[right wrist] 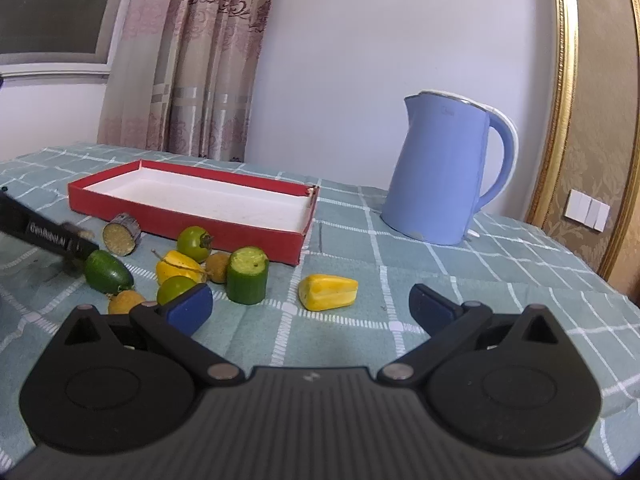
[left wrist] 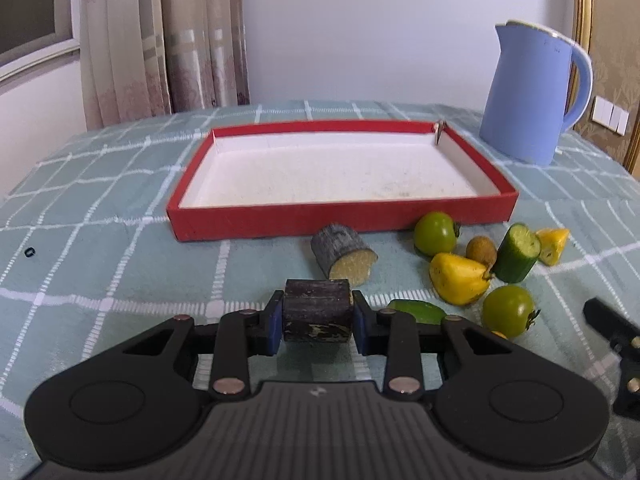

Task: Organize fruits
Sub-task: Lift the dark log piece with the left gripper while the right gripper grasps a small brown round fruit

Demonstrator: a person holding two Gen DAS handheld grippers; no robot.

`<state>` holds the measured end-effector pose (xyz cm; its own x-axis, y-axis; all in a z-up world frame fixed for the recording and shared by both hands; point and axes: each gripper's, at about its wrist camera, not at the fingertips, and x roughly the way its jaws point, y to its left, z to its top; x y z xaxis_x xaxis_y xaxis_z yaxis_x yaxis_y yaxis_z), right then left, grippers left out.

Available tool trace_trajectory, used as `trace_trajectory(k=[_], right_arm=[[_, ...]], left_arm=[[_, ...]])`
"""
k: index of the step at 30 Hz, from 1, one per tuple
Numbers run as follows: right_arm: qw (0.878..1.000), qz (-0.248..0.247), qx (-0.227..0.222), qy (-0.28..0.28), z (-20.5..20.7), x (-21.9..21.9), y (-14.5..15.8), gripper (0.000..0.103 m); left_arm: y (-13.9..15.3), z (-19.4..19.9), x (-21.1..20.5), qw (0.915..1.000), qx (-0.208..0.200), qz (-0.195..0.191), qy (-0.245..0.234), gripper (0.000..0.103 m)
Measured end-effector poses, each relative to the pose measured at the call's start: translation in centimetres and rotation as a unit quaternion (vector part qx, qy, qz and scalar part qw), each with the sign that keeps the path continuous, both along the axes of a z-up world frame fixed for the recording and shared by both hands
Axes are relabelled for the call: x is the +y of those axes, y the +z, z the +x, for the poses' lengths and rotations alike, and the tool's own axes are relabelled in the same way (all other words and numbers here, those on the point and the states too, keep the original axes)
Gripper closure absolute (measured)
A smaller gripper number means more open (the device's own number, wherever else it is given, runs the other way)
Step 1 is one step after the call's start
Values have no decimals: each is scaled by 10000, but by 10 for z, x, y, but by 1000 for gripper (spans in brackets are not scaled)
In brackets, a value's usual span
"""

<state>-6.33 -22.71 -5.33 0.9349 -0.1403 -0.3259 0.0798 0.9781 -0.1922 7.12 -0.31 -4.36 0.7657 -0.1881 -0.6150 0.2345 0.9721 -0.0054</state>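
Sugarcane piece (left wrist: 318,310) sits clamped crosswise in the left gripper (left wrist: 318,316), red tray (left wrist: 340,220) straight ahead; right gripper (right wrist: 310,306) gapes wide, empty.

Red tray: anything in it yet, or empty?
Empty. The red tray shows only bare white floor in both views; the fruits lie outside on the cloth.

Fruits (right wrist: 182,268) beside red tray (right wrist: 224,222) (empty)

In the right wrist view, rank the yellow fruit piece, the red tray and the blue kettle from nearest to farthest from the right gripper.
1. Yellow fruit piece, just ahead of the right gripper.
2. Red tray, behind it, to the left.
3. Blue kettle, far back, to the right.
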Motion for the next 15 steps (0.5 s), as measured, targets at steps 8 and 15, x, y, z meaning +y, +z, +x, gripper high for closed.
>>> trace_trajectory(k=[8,15], right_arm=[[9973,-376,181,601,7,21,1,7],[9915,-371,633,1075,13,47,-3,26]], left_arm=[[10,-9,11,9998,-197,52,63,70],[10,-9,20,9997,-244,39,79,70]])
